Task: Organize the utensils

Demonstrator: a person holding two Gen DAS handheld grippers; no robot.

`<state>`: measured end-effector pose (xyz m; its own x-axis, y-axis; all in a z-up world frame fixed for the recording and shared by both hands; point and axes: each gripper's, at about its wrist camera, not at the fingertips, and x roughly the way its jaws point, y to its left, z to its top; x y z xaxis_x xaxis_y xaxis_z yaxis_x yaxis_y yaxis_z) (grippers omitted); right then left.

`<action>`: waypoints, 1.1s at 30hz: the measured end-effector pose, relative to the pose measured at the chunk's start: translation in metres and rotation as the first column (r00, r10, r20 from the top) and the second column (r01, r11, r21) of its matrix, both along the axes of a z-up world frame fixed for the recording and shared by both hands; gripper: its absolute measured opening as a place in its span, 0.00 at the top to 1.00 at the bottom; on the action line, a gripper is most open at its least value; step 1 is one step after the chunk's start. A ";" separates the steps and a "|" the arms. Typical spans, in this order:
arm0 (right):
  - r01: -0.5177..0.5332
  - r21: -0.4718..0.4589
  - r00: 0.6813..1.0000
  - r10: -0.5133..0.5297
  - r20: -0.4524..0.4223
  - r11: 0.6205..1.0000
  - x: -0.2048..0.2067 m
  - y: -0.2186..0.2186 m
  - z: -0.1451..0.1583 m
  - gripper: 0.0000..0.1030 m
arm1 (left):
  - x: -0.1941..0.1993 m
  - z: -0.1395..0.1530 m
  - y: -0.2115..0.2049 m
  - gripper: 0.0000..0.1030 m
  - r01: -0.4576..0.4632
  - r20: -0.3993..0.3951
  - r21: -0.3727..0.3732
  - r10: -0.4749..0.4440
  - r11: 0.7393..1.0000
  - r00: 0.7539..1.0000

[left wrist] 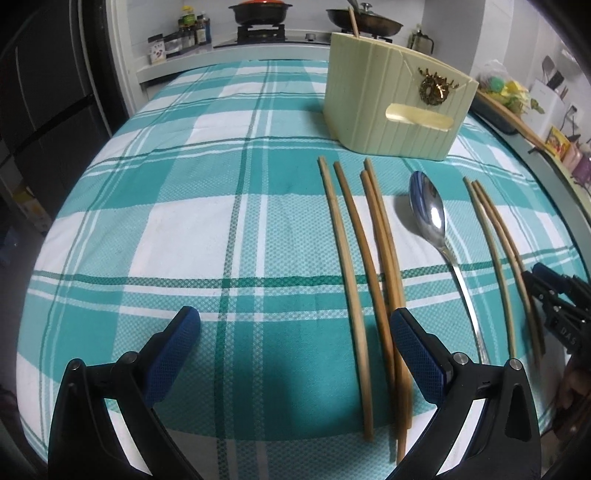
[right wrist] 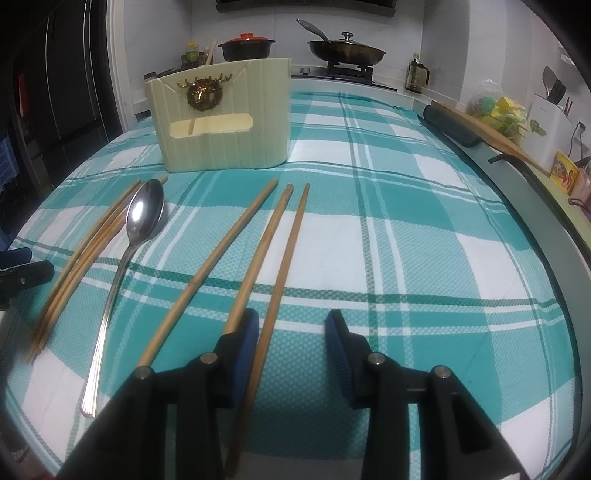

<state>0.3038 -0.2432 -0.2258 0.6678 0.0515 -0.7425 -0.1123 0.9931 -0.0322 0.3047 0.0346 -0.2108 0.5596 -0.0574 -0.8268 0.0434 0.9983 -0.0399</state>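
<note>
Both tools spread, empty: left tool (left wrist: 295, 354), right tool (right wrist: 291, 343); chopstick (right wrist: 258, 306) ends hidden under right.

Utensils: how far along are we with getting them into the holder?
Barely started. One chopstick already stands in the holder. Nothing is in hand: left gripper and right gripper both hover with jaws open, the right over a chopstick. Left to do: the spoon and seven chopsticks on the cloth.
</note>
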 end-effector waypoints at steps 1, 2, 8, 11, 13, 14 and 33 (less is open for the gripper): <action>0.000 0.001 1.000 0.000 0.000 1.000 0.000 0.000 0.000 0.62 | 0.001 -0.001 0.001 0.01 -0.004 -0.003 0.001 0.004 1.000 1.000; 0.000 0.002 1.000 0.000 0.000 1.000 0.000 0.000 0.000 0.62 | 0.001 -0.001 0.002 0.01 -0.007 -0.005 0.000 0.007 1.000 1.000; 0.000 0.007 1.000 0.000 0.001 1.000 0.000 0.000 0.000 0.62 | 0.004 -0.002 0.004 0.01 -0.012 -0.011 0.006 0.012 1.000 1.000; 0.000 0.007 1.000 0.000 0.001 1.000 0.000 0.000 0.000 0.62 | 0.005 -0.003 0.003 0.01 -0.009 -0.014 0.008 0.010 1.000 1.000; 0.000 0.007 1.000 0.000 0.001 1.000 0.001 0.000 0.000 0.62 | 0.005 -0.004 0.002 0.01 -0.006 -0.014 0.011 0.007 1.000 1.000; 0.000 0.007 1.000 0.000 0.001 1.000 0.000 0.000 0.000 0.62 | 0.005 -0.004 0.002 0.01 -0.005 -0.014 0.014 0.006 1.000 1.000; -0.001 0.008 1.000 0.001 0.003 1.000 0.000 -0.001 0.000 0.62 | 0.008 -0.013 0.002 0.01 -0.006 -0.041 0.037 0.008 0.999 0.999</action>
